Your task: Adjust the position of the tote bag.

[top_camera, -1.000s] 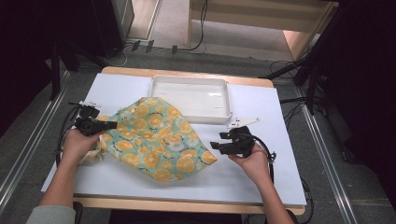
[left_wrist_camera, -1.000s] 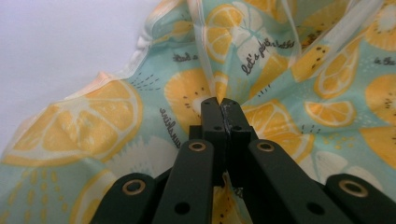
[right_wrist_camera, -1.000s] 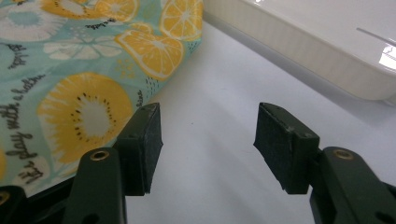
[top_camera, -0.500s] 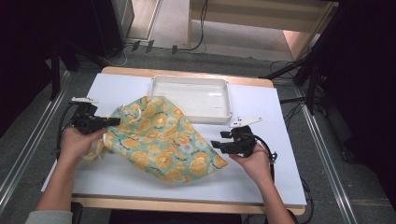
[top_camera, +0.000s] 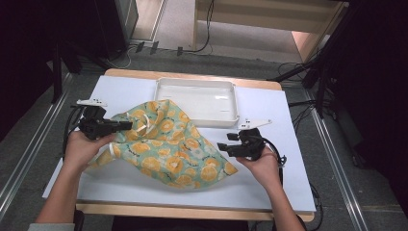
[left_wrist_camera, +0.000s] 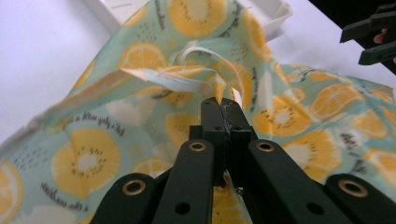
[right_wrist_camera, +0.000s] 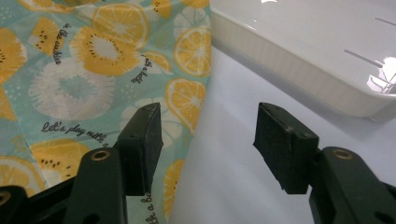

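A teal cloth point(top_camera: 168, 144) printed with orange slices is spread over the middle of the white table point(top_camera: 269, 187). My left gripper point(top_camera: 128, 125) is shut on the cloth's folded hem and holds that left edge up off the table. In the left gripper view the closed jaws point(left_wrist_camera: 223, 105) pinch the cloth point(left_wrist_camera: 289, 107) at its hem, and a white loop of the hem curls just beyond them. My right gripper point(top_camera: 222, 146) stands open at the cloth's right edge. In the right gripper view its pads point(right_wrist_camera: 208, 140) are wide apart, the left one over the cloth point(right_wrist_camera: 93, 70), with nothing gripped.
A shallow white tray point(top_camera: 197, 83) sits at the back centre of the table, and the cloth's far edge lies against its front rim. It shows close ahead in the right gripper view as the tray point(right_wrist_camera: 327, 56). Black cables trail from both grippers.
My left gripper has risen with the hem in it, lifting the cloth's left side off the table and bunching it. The right hand has stayed put.
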A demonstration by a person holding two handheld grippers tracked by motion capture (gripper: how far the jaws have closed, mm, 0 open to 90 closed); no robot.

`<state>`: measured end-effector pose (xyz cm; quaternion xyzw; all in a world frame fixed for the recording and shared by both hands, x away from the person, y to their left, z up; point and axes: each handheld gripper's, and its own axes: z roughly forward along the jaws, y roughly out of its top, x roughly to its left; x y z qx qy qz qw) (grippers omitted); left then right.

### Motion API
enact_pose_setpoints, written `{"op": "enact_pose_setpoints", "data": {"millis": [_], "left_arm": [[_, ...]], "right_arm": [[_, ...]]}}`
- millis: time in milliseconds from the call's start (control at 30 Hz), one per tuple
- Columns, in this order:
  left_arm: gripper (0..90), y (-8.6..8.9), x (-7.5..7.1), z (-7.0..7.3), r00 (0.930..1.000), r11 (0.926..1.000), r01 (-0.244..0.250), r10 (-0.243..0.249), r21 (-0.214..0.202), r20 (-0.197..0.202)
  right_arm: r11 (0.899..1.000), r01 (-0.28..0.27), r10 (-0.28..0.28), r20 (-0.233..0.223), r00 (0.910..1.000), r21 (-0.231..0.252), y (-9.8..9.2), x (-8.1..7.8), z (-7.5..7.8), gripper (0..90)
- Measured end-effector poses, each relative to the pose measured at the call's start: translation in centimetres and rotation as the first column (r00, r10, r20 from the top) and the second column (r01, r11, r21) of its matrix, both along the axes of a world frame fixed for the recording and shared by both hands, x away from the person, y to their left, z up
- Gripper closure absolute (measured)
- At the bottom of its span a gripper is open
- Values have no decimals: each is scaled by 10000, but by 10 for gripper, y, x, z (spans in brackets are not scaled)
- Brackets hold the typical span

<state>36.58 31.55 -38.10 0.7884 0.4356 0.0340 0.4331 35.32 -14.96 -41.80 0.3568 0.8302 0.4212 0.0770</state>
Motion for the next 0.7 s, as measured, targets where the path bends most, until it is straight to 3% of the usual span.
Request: {"op": "enact_pose_setpoints", "data": {"millis": [300, 467, 700], "left_arm": [[900, -21, -8, 13, 9987, 9989, 451, -449, -90, 239], [900, -43, -14, 22, 9940, 9954, 956, -953, -33, 538], [900, -61, -14, 27, 9893, 9909, 1345, -1339, -75, 586]], "right_arm": [[9999, -106, 106, 95, 9999, 67, 3, -1, 4, 427], [9998, -181, 181, 168, 9997, 32, 5, 0, 6, 427], [9998, -173, 172, 163, 9997, 68, 5, 0, 8, 428]]}}
